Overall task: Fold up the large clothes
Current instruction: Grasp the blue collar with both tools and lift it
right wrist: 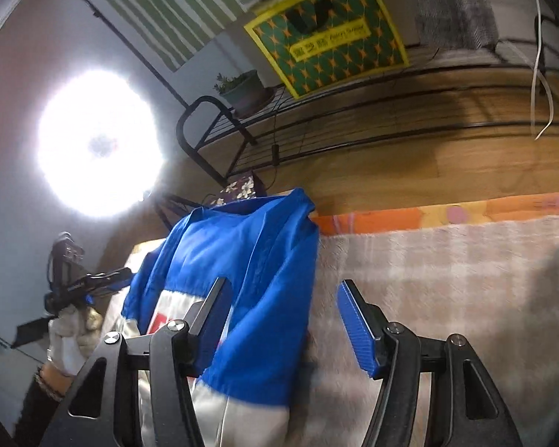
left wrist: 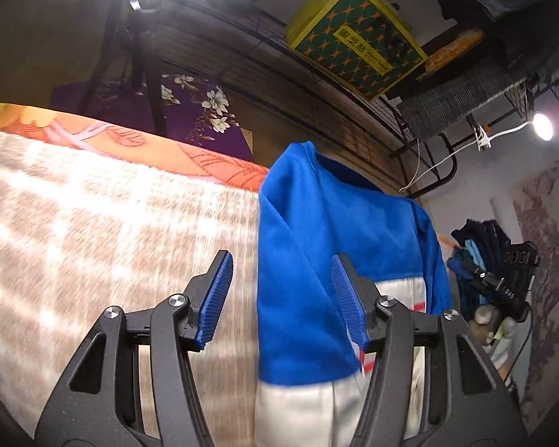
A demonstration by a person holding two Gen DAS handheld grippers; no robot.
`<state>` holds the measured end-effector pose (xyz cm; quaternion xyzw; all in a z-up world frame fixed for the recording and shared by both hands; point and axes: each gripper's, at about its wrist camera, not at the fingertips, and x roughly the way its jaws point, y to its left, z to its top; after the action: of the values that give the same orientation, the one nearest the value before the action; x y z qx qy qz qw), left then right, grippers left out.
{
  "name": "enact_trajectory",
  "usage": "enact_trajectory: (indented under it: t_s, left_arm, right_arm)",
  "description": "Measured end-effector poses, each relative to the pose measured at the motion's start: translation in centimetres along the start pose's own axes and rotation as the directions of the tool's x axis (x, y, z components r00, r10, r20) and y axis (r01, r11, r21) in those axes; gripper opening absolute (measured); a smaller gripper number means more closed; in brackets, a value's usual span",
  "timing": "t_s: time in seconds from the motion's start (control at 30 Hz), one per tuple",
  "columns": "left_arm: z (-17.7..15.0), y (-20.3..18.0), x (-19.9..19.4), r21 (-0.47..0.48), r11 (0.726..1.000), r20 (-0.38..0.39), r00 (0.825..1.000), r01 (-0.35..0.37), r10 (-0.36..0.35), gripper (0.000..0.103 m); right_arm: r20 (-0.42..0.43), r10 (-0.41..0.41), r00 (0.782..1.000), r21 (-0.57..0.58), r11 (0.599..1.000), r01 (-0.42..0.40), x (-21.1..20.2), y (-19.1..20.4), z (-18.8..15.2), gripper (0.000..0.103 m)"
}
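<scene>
A blue and white garment (left wrist: 335,223) lies folded in a narrow heap on a beige checked blanket (left wrist: 93,205). My left gripper (left wrist: 279,260) hovers over the garment's left edge, open, with nothing pressed between its ribbed blue pads (left wrist: 216,298). In the right wrist view the same garment (right wrist: 242,253) lies under my right gripper (right wrist: 284,285), which is also open; its left finger stands over the blue cloth and its right finger over the bare blanket (right wrist: 447,279). A white-gloved hand (right wrist: 69,339) at the far left holds the left gripper (right wrist: 89,290).
An orange flowered sheet (right wrist: 466,212) edges the blanket's far side. Behind it a black wire rack (right wrist: 354,119) carries a yellow-green patterned box (right wrist: 328,33) and a potted plant (right wrist: 242,89). A bright round lamp (right wrist: 98,145) glares at the left, and a purple flowered box (left wrist: 190,111) stands by tripod legs.
</scene>
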<state>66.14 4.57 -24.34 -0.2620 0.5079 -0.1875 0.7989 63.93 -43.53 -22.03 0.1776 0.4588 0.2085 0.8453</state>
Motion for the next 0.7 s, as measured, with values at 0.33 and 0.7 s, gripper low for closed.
enact_trajectory:
  t_s: [0.33,0.7]
  left_arm:
    - [2.1,0.0,3.2,-0.009,0.995,-0.031,0.995,0.096,-0.096,0.057]
    - [2.5,-2.7,4.9,0.093,0.996,-0.025,1.0,0.006,-0.004,0.011]
  right_arm:
    - [-0.038,0.065,0.997,0.023,0.998,-0.065,4.9,-1.0,1.2,0.058]
    - [-0.06,0.048,0.997,-0.017,0.999,-0.049,7.2,0.0,2.7,0.019]
